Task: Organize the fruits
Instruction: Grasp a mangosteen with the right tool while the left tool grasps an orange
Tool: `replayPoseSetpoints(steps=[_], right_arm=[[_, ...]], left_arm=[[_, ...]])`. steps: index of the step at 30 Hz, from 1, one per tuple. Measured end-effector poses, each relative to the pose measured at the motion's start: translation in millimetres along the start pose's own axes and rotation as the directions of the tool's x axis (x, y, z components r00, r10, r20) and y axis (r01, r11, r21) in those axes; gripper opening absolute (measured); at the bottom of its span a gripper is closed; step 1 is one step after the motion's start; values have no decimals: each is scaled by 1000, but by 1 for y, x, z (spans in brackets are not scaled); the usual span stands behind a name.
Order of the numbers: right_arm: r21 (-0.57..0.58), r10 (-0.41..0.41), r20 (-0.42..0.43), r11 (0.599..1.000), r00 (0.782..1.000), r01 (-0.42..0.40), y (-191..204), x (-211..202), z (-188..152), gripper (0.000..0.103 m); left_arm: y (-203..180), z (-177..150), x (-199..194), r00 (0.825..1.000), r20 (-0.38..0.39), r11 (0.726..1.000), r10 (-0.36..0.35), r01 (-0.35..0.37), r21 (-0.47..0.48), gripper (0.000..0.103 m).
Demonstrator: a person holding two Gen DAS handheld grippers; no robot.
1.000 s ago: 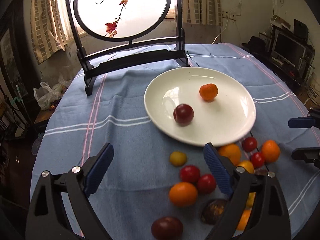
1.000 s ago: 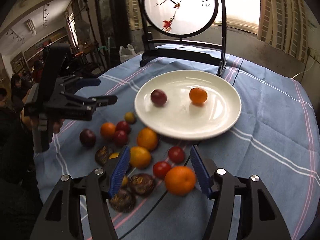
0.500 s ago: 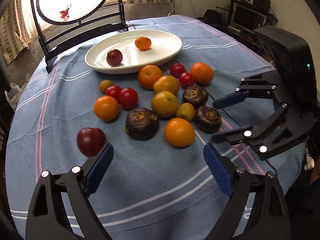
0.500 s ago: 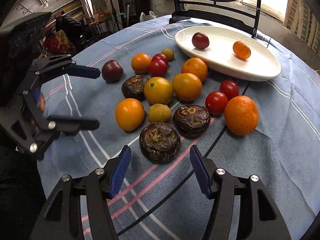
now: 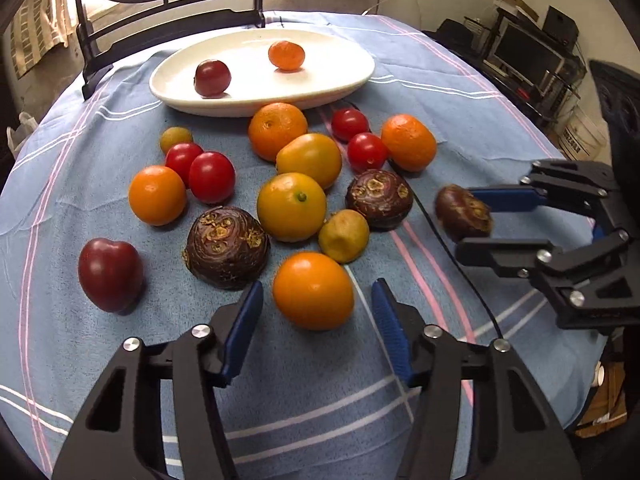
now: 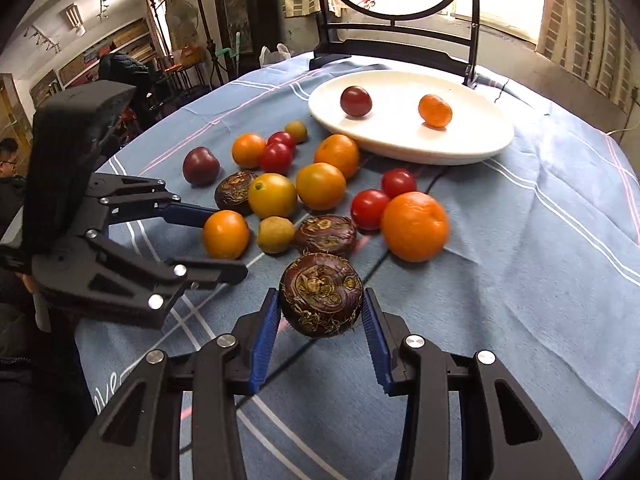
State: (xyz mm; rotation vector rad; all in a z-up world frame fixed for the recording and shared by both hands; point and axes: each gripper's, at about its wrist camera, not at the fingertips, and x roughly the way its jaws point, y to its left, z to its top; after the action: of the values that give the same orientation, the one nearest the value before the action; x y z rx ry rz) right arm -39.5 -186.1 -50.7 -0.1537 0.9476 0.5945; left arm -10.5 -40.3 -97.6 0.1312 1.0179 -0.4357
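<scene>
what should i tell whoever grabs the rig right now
Right gripper: jaws closing around a dark brown water chestnut, blue pads at both its sides.
Left gripper: jaws closing around the nearest orange fruit, pads not yet on it.
Done: one dark red fruit and one small orange sit on the white plate.
Left: the other fruits, more than a dozen, lie on the blue cloth in front of the plate.

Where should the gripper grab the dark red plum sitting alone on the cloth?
Take the dark red plum across its round middle, coming down from above. It sits apart from the other fruit on the blue cloth, so both sides look free for the fingers.
</scene>
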Motion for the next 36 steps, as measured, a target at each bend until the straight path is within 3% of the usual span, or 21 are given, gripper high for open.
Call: replayPoseSetpoints(steps=[2, 6, 10, 16, 21, 27, 36], right_arm=[[5, -4, 2, 1000, 1000, 4, -3, -2, -2, 41], [3, -6, 14, 1000, 1000, 6, -4, -7, -2, 41], [-4, -6, 41, 1000, 999, 6, -5, -15, 6, 41], [-12, -40, 110, 999, 993, 41, -8, -27, 40, 41], [14, -57, 172, 998, 984, 55, -19, -27, 80, 42], [80, -71, 228, 995, 971, 54, -41, -11, 123, 42], [160, -93, 188, 985, 978, 63, -71, 32, 151, 42]], left_arm=[[1, 2, 1, 1000, 8, 1000, 1, -1, -2, 37], [0, 2, -4, 1000, 11, 999, 0, 0, 44, 37], [4, 11, -21, 997, 70, 998, 14, -19, 65, 37], [23, 55, -44, 978, 191, 995, 80, -91, 48, 37], [40, 103, -37, 958, 246, 988, 144, -152, 11, 37], [53, 145, -11, 940, 269, 976, 211, -215, -14, 37], [69, 168, 26, 946, 212, 969, 245, -243, -36, 37]])
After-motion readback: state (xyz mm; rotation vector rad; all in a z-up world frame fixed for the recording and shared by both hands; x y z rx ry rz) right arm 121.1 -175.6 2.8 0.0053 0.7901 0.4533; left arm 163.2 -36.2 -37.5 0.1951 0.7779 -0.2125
